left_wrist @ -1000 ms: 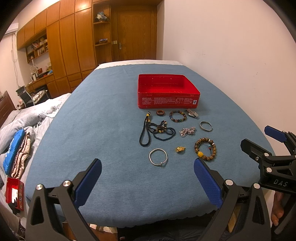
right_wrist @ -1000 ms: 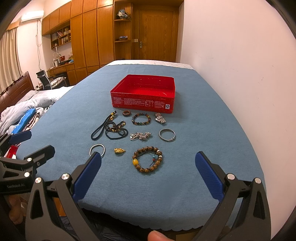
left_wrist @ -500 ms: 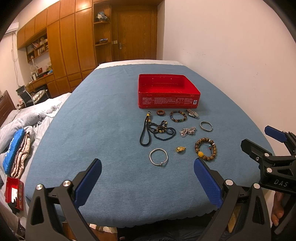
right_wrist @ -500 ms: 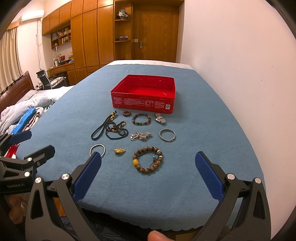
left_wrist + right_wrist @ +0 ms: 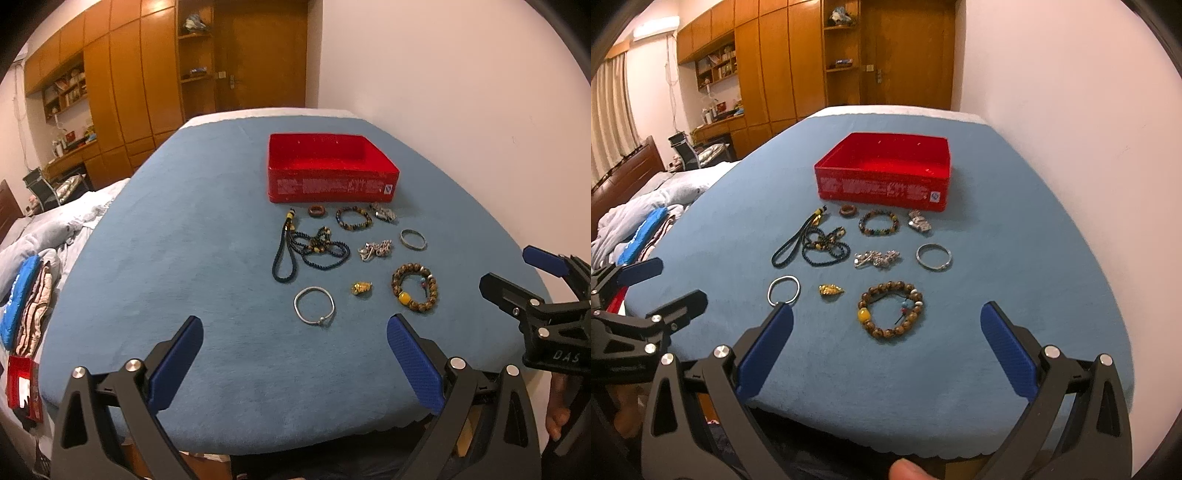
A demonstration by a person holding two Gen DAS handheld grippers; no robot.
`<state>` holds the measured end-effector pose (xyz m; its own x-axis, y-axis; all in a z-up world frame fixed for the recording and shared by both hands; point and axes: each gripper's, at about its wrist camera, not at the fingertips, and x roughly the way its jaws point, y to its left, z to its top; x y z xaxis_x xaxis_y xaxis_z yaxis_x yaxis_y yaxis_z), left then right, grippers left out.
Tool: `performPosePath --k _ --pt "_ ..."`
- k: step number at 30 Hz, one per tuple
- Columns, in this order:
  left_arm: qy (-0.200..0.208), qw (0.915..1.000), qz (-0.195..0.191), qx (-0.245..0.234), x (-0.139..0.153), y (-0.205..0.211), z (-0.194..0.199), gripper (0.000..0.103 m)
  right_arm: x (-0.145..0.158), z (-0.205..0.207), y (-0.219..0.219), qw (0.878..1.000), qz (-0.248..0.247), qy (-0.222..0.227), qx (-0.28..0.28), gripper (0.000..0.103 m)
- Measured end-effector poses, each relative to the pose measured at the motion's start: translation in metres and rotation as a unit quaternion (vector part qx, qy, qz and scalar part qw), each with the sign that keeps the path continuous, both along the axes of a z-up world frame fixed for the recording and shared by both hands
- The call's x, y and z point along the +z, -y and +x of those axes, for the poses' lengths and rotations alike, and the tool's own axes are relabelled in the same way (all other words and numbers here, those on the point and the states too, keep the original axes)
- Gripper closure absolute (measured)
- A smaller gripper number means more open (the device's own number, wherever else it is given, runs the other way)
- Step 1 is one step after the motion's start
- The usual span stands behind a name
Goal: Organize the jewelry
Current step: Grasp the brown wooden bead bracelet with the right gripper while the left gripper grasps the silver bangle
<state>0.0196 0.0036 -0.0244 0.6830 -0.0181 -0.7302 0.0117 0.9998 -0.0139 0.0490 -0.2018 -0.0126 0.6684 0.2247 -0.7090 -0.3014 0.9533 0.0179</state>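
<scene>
— Where does the jewelry lie from the two tools?

— All of it sits spread on the blue bench (image 5: 1015, 258), ahead of both, between them and the red box (image 5: 886, 173) at the far side. Nothing is in the box yet.

— Which tool is nearer to what?

— The right tool (image 5: 886, 343) hangs spread wide and empty just short of the big wooden bead bracelet (image 5: 890, 310), almost straight ahead of its gap. The left tool (image 5: 295, 354) is also wide apart and empty; the plain silver bangle (image 5: 314, 305) lies dead ahead of it.

— So the first pick?

— Likely the bead bracelet for the right one. It lies flat, so the fingers would have to tip down and pinch one side of the ring.
</scene>
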Motion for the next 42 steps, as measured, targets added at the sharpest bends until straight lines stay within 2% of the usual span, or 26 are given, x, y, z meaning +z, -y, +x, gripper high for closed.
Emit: performPosePath --k 9,11,12,13,15,23,27,35,36,38,39,40,41,42 --pt "-0.048 0.9985 -0.017 -0.017 -0.042 0.004 0.034 0.004 -0.030 0.030 0.012 0.999 0.012 -0.031 0.013 0.003" --pt "-0.059 0.9978 -0.019 -0.023 -0.055 0.007 0.045 0.004 -0.037 0.036 0.015 0.999 0.022 -0.038 0.020 0.006" --pt "-0.062 0.9976 -0.019 -0.024 -0.059 0.007 0.048 0.004 -0.041 0.041 0.017 0.999 0.024 -0.044 0.020 0.012" --pt "-0.067 0.9973 -0.019 -0.024 -0.065 0.008 0.052 0.004 -0.046 0.046 0.017 0.998 0.023 -0.051 0.020 0.028" --pt "-0.078 0.9965 -0.019 -0.022 -0.077 0.008 0.061 0.004 -0.058 0.057 0.019 0.997 0.022 -0.072 0.022 0.043" --pt "-0.104 0.9944 -0.010 -0.017 -0.105 0.011 0.083 0.004 -0.091 0.079 0.021 0.995 0.008 -0.102 0.018 0.044" --pt "-0.098 0.9951 0.004 -0.013 -0.111 0.014 0.089 0.004 -0.106 0.092 0.016 0.993 -0.011 -0.113 0.026 0.055" --pt "-0.085 0.9960 0.015 -0.022 -0.114 0.017 0.096 0.004 -0.112 0.093 0.009 0.994 -0.034 -0.090 0.048 0.057" --pt "-0.083 0.9960 0.015 -0.026 -0.114 0.017 0.096 0.005 -0.112 0.093 0.010 0.994 -0.035 -0.089 0.051 0.059" --pt "-0.081 0.9961 0.016 -0.031 -0.113 0.018 0.094 0.016 -0.112 0.094 0.010 0.994 -0.033 -0.089 0.054 0.066" --pt "-0.078 0.9962 0.017 -0.034 -0.111 0.019 0.093 0.020 -0.111 0.095 0.010 0.994 -0.031 -0.090 0.055 0.076" --pt "-0.076 0.9964 0.017 -0.034 -0.110 0.020 0.092 0.028 -0.111 0.096 0.010 0.994 -0.029 -0.091 0.056 0.084" --pt "-0.075 0.9964 0.017 -0.035 -0.109 0.020 0.092 0.038 -0.111 0.096 0.010 0.994 -0.027 -0.093 0.057 0.085" --pt "-0.075 0.9964 0.017 -0.036 -0.108 0.020 0.092 0.042 -0.110 0.096 0.009 0.994 -0.027 -0.093 0.058 0.087"
